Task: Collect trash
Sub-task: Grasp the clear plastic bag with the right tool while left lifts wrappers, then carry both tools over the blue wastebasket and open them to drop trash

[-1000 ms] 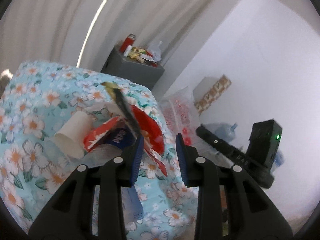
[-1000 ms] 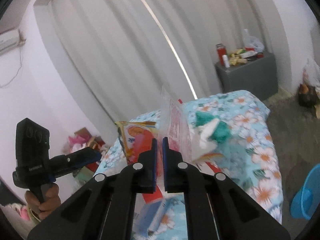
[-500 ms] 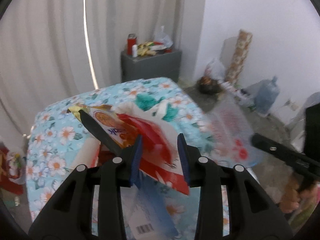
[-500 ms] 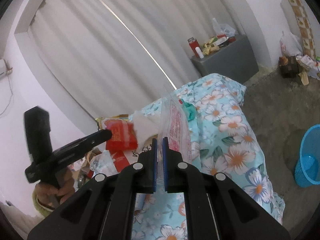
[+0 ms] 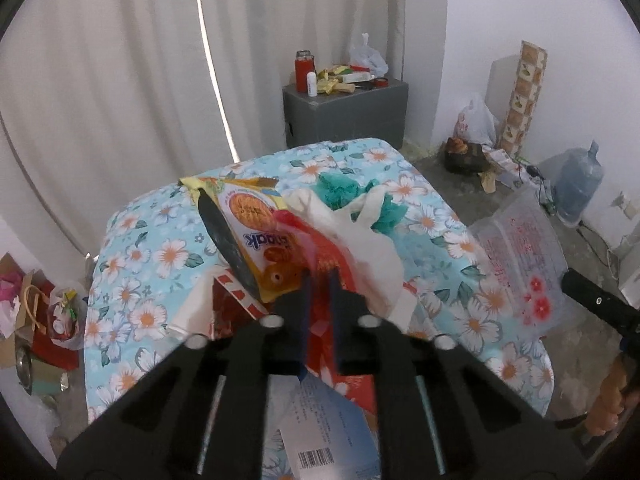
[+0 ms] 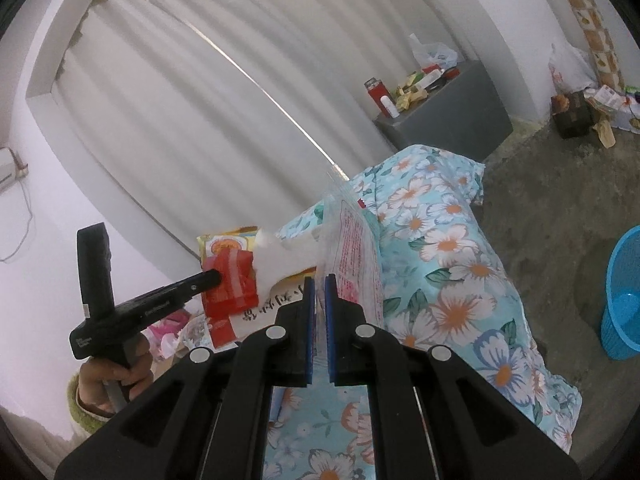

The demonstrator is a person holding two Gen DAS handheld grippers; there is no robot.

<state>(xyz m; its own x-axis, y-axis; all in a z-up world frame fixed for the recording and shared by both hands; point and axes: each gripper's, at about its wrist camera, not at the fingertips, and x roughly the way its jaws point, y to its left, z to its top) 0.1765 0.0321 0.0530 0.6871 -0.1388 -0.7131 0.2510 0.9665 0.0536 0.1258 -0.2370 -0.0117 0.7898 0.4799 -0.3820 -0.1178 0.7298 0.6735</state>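
While the left tongs (image 5: 318,284) clamp a red wrapper (image 5: 320,248) above the floral worktop (image 5: 160,248), the right tongs (image 6: 319,286) pinch a clear bag (image 6: 352,240).

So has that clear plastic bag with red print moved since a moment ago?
Yes. In the right wrist view the clear plastic bag sits lower against the white curtain, nearer the floral tablecloth.
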